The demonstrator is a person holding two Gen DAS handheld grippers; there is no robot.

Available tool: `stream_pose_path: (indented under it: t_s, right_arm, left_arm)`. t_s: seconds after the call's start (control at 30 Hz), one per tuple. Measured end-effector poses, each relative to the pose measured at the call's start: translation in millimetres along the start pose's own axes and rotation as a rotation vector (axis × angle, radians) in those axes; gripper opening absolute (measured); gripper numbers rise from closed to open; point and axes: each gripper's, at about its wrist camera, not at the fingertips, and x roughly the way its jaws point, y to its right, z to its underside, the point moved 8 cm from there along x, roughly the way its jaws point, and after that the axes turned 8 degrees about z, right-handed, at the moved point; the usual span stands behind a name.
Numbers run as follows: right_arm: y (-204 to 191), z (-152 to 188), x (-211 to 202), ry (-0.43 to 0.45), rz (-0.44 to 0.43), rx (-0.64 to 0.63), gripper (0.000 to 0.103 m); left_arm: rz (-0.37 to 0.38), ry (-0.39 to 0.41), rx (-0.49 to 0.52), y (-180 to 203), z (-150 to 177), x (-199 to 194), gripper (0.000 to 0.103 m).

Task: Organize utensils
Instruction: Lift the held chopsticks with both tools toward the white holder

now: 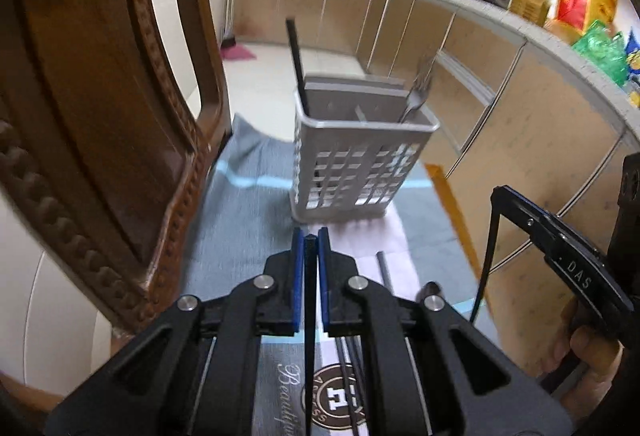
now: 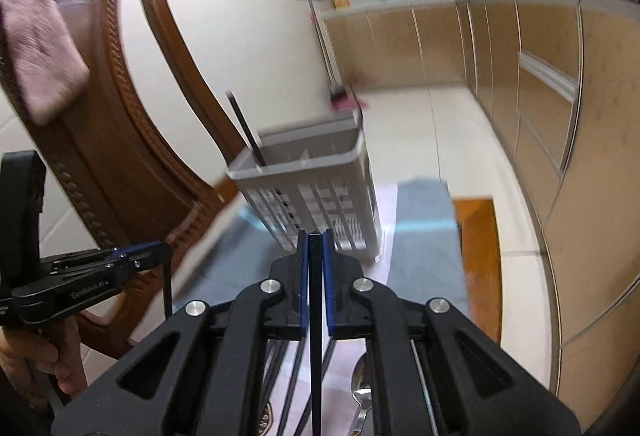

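Caddy [image 1: 360, 155] on mat [image 1: 240, 220], chair [image 1: 100, 115] left, cabinets [image 1: 520, 123] right

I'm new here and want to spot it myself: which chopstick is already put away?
Find the carved wooden chair; beside it a grey slotted utensil holder stands on the blue-grey mat. The black chopstick rises alone from its left rear corner, leaning slightly. Unlike the fork at the right, it is thin, straight and matte black.
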Motion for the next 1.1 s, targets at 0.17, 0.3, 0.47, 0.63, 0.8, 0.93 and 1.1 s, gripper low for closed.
stream_pose_path:
  t_s: [0.17, 0.3, 0.47, 0.63, 0.8, 0.93, 1.1]
  right_arm:
    - [3.7, -8.9, -24.6, 0.075, -0.027, 0.017, 0.007]
    - [2.1, -19.9, -48.2, 0.132, -0.04, 0.023, 0.007]
    - [-6.6, -34.4, -88.2, 0.246, -0.02, -0.008, 0.007]
    - [-11.4, -44.0, -130.6, 0.357, 0.039, -0.044, 0.007]
    - [-19.0, -42.1, -161.1, 0.399, 0.07, -0.076, 0.007]
    - [-25.2, -34.7, -173.3, 0.386, 0.093, -0.091, 0.007]
    - [-27.0, -26.5, -175.0, 0.358, 0.103, -0.1, 0.007]
  left_arm:
    - [0.014, 0.046, -0.006, 9.0, -7.1, -16.5, 0.007]
    - [0.037, 0.097, -0.012, 11.8, -17.2, -34.6, 0.007]
    - [0.055, 0.206, 0.006, 21.2, -28.0, -70.3, 0.007]
    - [0.055, 0.357, 0.035, 28.0, -33.6, -123.4, 0.007]
    - [0.084, 0.427, 0.075, 38.6, -28.3, -162.4, 0.007]
    - [0.078, 0.425, 0.103, 46.3, -17.2, -175.8, 0.007]
    - [0.072, 0.387, 0.09, 43.3, -7.6, -166.9, 0.007]
